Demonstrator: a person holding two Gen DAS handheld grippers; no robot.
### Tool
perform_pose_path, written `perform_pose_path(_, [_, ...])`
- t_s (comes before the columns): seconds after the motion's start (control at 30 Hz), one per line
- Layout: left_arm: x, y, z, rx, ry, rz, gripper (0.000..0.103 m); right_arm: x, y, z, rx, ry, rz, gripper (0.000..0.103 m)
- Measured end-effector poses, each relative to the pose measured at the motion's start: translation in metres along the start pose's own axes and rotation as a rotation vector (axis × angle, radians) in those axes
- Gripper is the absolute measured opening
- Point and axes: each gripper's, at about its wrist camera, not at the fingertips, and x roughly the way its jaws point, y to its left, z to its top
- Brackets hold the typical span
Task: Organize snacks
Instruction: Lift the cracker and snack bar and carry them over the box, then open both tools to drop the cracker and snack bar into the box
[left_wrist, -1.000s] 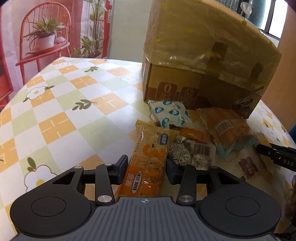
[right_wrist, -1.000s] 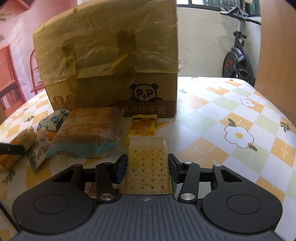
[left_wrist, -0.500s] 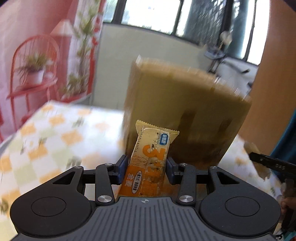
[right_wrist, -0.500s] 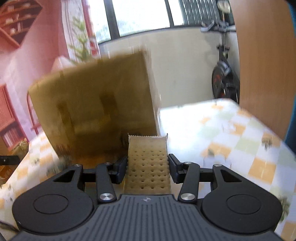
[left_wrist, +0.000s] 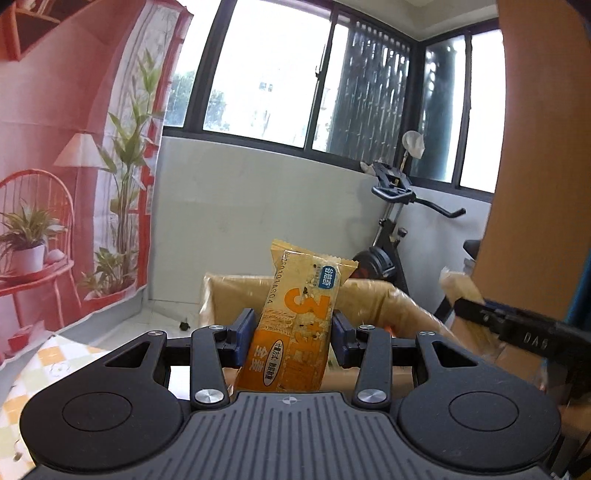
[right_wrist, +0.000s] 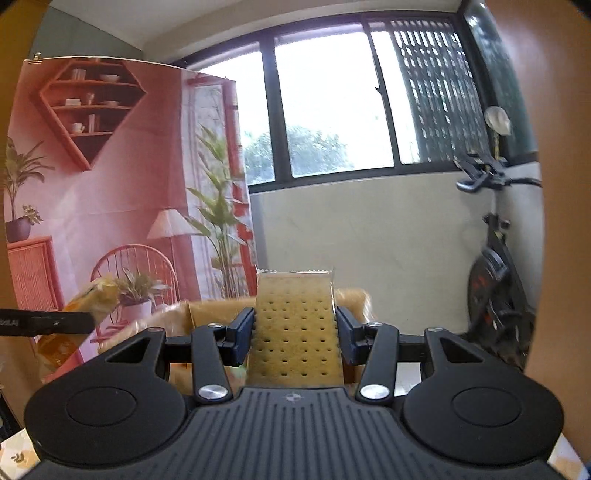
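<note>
My left gripper (left_wrist: 293, 334) is shut on an orange and yellow snack bar (left_wrist: 295, 332), which stands up between the blue pads. My right gripper (right_wrist: 295, 336) is shut on a clear pack of dotted crackers (right_wrist: 294, 332). Both are held high, just above and in front of the top rim of the cardboard box (left_wrist: 373, 295), whose rim (right_wrist: 207, 310) also shows in the right wrist view. The right gripper (left_wrist: 480, 314) with its cracker pack (left_wrist: 458, 286) appears at the right of the left wrist view. The left gripper's finger (right_wrist: 48, 323) and its snack bar (right_wrist: 92, 295) appear at the left of the right wrist view.
A checked tablecloth (left_wrist: 33, 365) shows at the lower left. Behind the box are a white wall, windows and an exercise bike (left_wrist: 391, 236). A pink printed backdrop (right_wrist: 110, 184) hangs at the left. A wooden panel (left_wrist: 535, 184) stands close on the right.
Both grippers have risen from table level, each carrying its snack, and tilted up. The snacks on the table have dropped out of sight; the box's top rim is now low in view.
</note>
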Motion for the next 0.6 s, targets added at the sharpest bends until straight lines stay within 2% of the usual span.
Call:
perform_pose_path(0.27, [0.061, 0.018, 0.019, -0.05, 0.063, 0.04, 0.045, 0.07, -0.005, 0.008, 0.045, 0.075, -0.004, 0.049])
perform_pose_path(0.6, [0.088, 0.038, 0.007, -0.019, 0.154, 0.06, 0.046, 0.111, -0.008, -0.005, 0.015, 0.122, -0.055, 0.049])
